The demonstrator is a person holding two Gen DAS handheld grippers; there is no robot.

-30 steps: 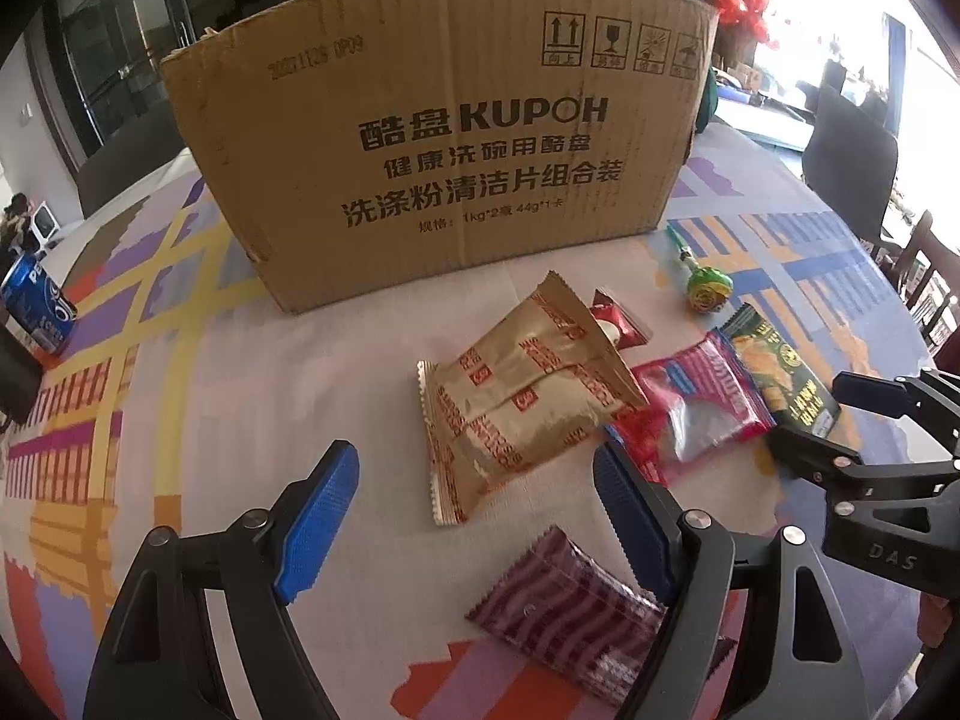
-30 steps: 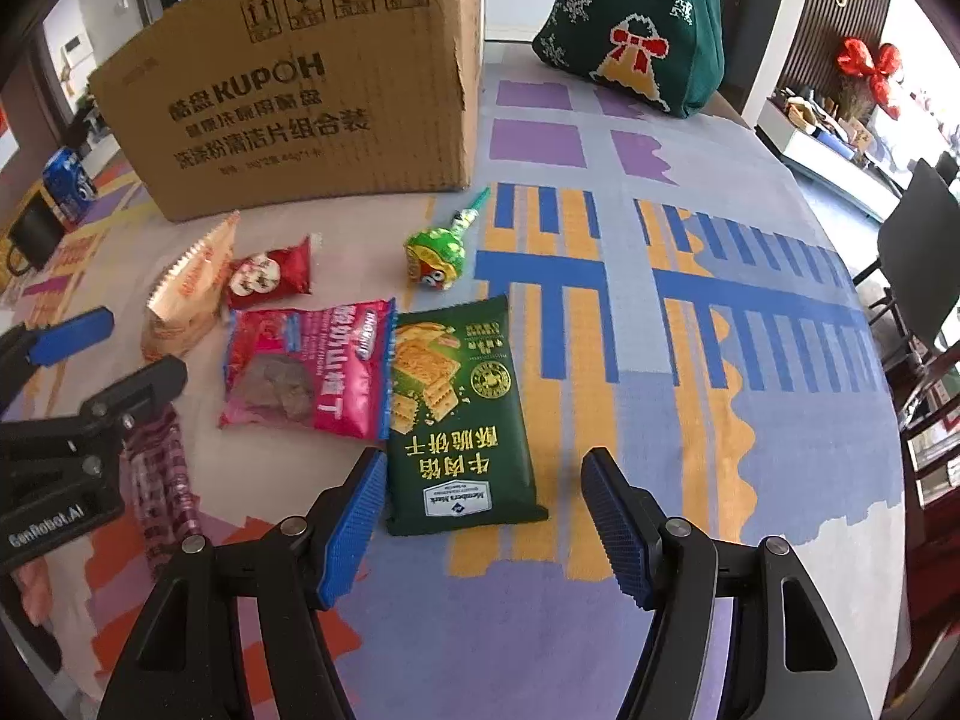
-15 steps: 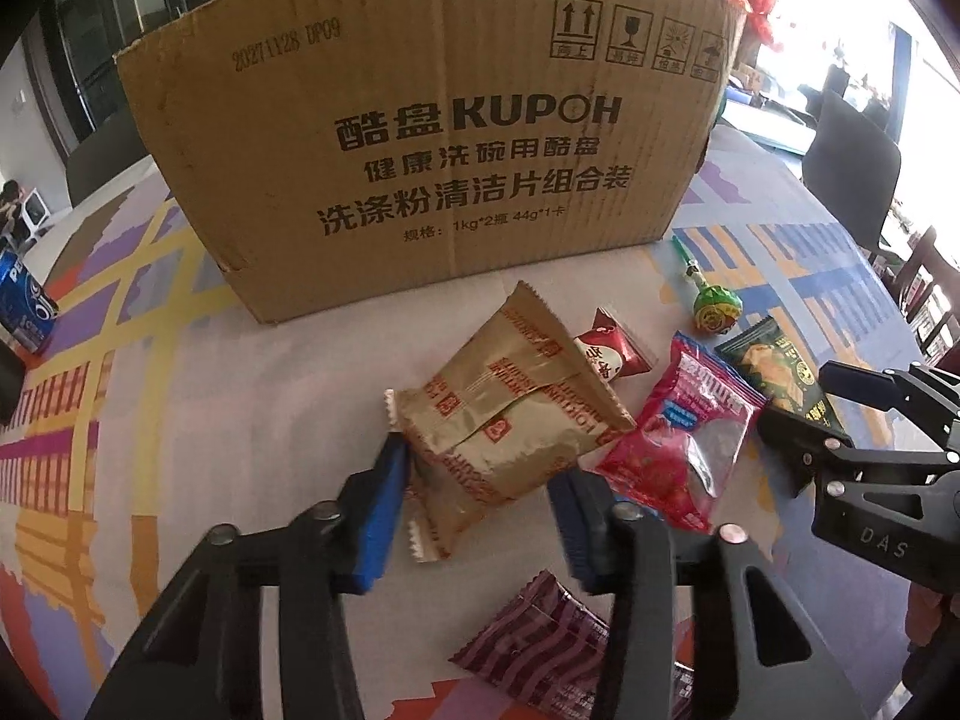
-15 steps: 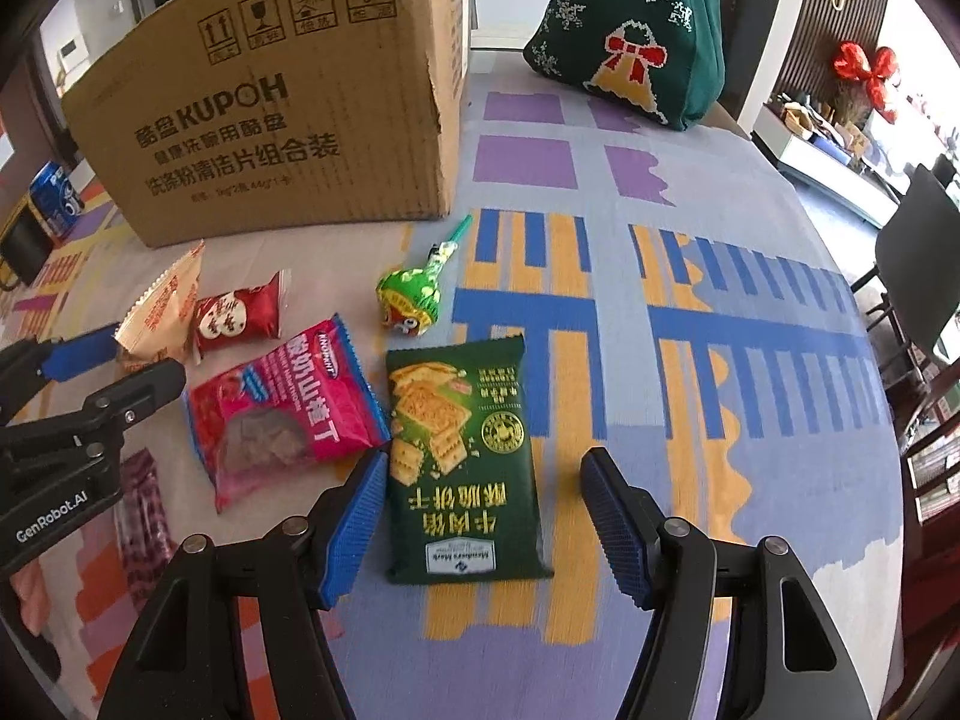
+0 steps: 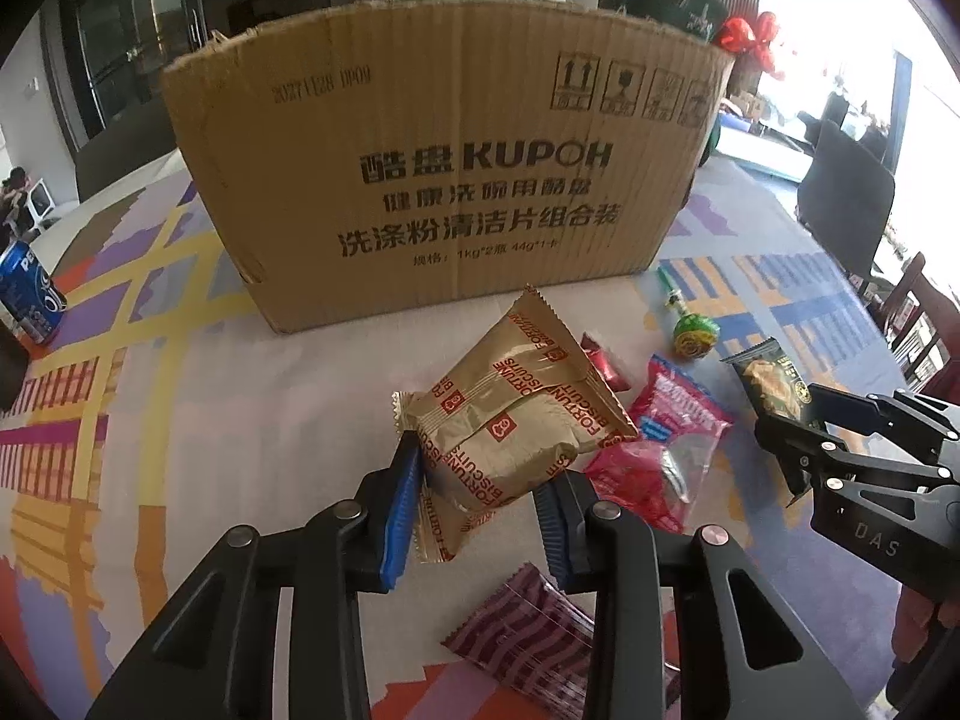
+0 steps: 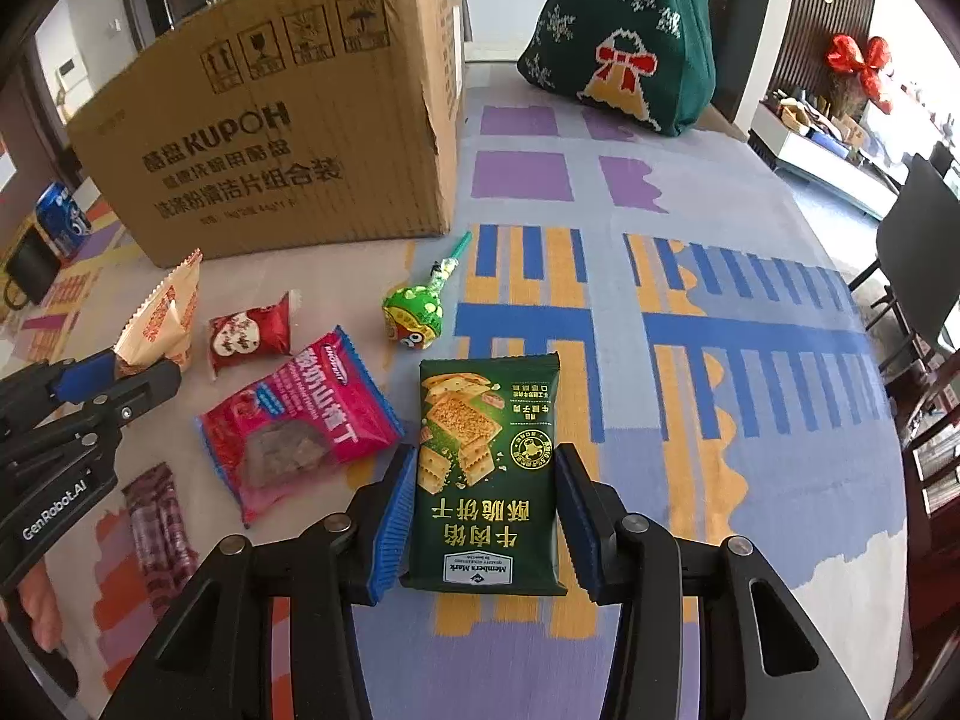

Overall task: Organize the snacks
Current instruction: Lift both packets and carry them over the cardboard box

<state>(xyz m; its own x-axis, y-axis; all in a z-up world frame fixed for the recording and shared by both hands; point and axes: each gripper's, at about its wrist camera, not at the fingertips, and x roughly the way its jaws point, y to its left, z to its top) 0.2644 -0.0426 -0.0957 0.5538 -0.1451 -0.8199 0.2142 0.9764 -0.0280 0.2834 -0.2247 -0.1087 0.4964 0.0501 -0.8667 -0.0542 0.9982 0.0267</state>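
The left tool [image 5: 474, 510] has just been closing and now clenches the gold biscuit packet [image 5: 516, 420], its blue pads [image 5: 401, 516] pressing into the wrapper's two sides so the near end crumples between them; the packet's far end points up toward the cardboard box [image 5: 456, 180]. The right tool [image 6: 483, 516] has also been closing, and the green cracker packet [image 6: 489, 474] lies flat between its pads, which sit right against the packet's long edges; the grip looks made, with the wrapper not yet buckled. On the patterned tabletop [image 6: 690, 276], left of the green packet, lies a pink snack bag [image 6: 294, 420], and beyond it a small red candy [image 6: 249, 330] and a green lollipop [image 6: 411, 315] with its stick aimed at the box's right corner. A maroon striped wrapper [image 5: 528, 642] rests near the left tool, on its right. The box stands at the far side of the snacks, a blue can [image 5: 27, 294] far left of it, and a green knitted bag [image 6: 624, 30] far right.
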